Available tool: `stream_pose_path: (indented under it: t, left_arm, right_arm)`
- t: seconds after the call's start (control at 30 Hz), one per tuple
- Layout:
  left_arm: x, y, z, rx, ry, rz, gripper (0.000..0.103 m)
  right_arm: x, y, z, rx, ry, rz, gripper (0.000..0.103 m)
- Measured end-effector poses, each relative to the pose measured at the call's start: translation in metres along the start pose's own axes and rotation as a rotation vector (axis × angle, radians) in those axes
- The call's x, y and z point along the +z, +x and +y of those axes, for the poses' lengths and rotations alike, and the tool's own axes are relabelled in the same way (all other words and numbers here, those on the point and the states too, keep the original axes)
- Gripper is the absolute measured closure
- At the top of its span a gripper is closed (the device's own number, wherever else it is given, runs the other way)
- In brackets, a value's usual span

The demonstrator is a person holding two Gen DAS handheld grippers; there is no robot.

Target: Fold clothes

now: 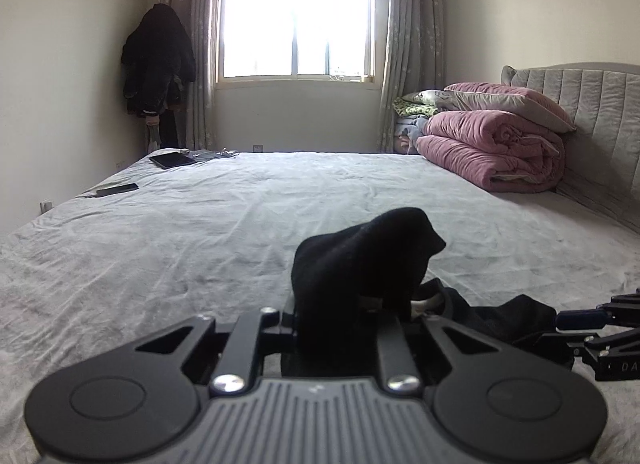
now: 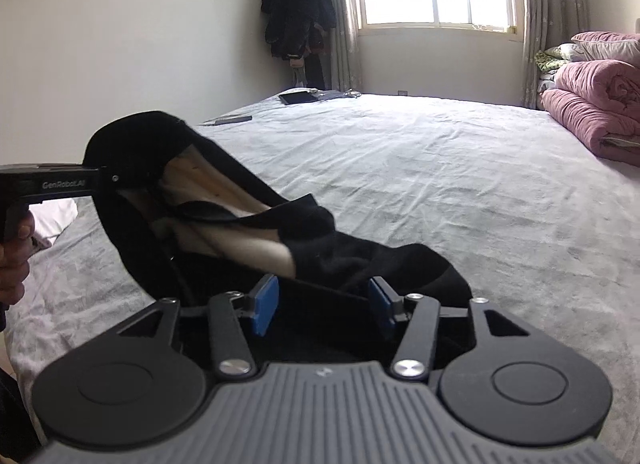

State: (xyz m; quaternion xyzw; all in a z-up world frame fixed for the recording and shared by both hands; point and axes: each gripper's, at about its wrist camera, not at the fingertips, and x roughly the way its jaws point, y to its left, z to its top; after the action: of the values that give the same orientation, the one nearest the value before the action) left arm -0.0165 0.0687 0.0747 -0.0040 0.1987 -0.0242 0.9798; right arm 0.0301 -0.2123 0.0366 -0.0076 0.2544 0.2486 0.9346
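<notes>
Fabric is pinched in the left gripper (image 1: 336,304): a black garment (image 1: 352,264) is bunched between its nearly closed jaws and rises as a dark hump at the lower centre of the left wrist view. In the right wrist view the same gripper (image 2: 100,180) is seen at the left edge, held by a hand (image 2: 16,260), with the garment's (image 2: 320,248) edge lifted off the bed and a pale lining shown inside.

The right gripper (image 2: 324,304) is seen at the lower centre of its own view, its jaws about half apart, with blue pads (image 2: 266,304) on either side of the dark cloth. Whether the pads press on the cloth cannot be told. In the left wrist view it (image 1: 560,320) appears at the lower right edge, against the garment's far end.

The garment is draped from the left gripper down to the right one, over a grey bed sheet (image 1: 200,248). A folded pink quilt (image 1: 492,152) is stacked at the right, by a padded headboard (image 1: 592,104). A tablet (image 1: 172,160) and a phone (image 1: 118,189) lie at the far left of the bed. A bright window (image 1: 296,20) is set in the back wall, with dark coats (image 1: 158,60) hung to its left.
</notes>
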Motion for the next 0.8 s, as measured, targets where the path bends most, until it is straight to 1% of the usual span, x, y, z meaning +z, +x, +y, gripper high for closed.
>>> stream_pose_path:
  t: [0.13, 0.2, 0.27, 0.3, 0.37, 0.4, 0.47, 0.57, 0.67, 0.73, 0.77, 0.8]
  left_arm:
    - [0.0, 0.001, 0.0, -0.005, 0.0, 0.006, 0.088]
    - [0.002, -0.003, 0.003, 0.004, -0.012, -0.021, 0.088]
    - [0.006, -0.009, 0.008, 0.021, -0.029, -0.06, 0.088]
    - [0.007, -0.012, 0.011, 0.029, -0.038, -0.079, 0.088]
    - [0.011, -0.018, 0.016, 0.044, -0.054, -0.114, 0.088]
    - [0.011, -0.019, 0.018, 0.042, -0.058, -0.115, 0.088]
    - [0.011, -0.02, 0.021, 0.032, -0.067, -0.117, 0.088]
    - [0.011, -0.022, 0.023, 0.035, -0.068, -0.13, 0.088]
    - [0.013, -0.026, 0.029, 0.067, -0.072, -0.155, 0.088]
    - [0.015, -0.027, 0.037, 0.093, -0.094, -0.163, 0.088]
    - [0.016, -0.027, 0.042, 0.109, -0.106, -0.162, 0.088]
    - [0.017, -0.027, 0.046, 0.124, -0.118, -0.161, 0.088]
  right_arm:
    - [-0.005, 0.014, -0.008, -0.026, 0.028, 0.055, 0.048]
    - [-0.007, 0.02, -0.009, -0.058, 0.028, 0.082, 0.048]
    - [-0.006, 0.02, -0.014, -0.109, 0.042, 0.067, 0.047]
    - [-0.005, 0.02, -0.016, -0.135, 0.049, 0.059, 0.041]
    - [-0.005, 0.019, -0.025, -0.197, 0.075, 0.036, 0.034]
    - [-0.005, 0.02, -0.029, -0.221, 0.084, 0.03, 0.03]
    - [-0.009, 0.029, -0.035, -0.219, 0.088, 0.037, 0.026]
    - [-0.014, 0.042, -0.043, -0.213, 0.093, 0.049, 0.025]
    - [-0.018, 0.045, -0.044, -0.148, 0.102, 0.05, 0.025]
    - [-0.018, 0.043, -0.034, -0.098, 0.08, 0.059, 0.029]
    - [-0.017, 0.041, -0.028, -0.073, 0.05, 0.056, 0.03]
    - [-0.017, 0.039, -0.02, -0.052, 0.01, 0.049, 0.033]
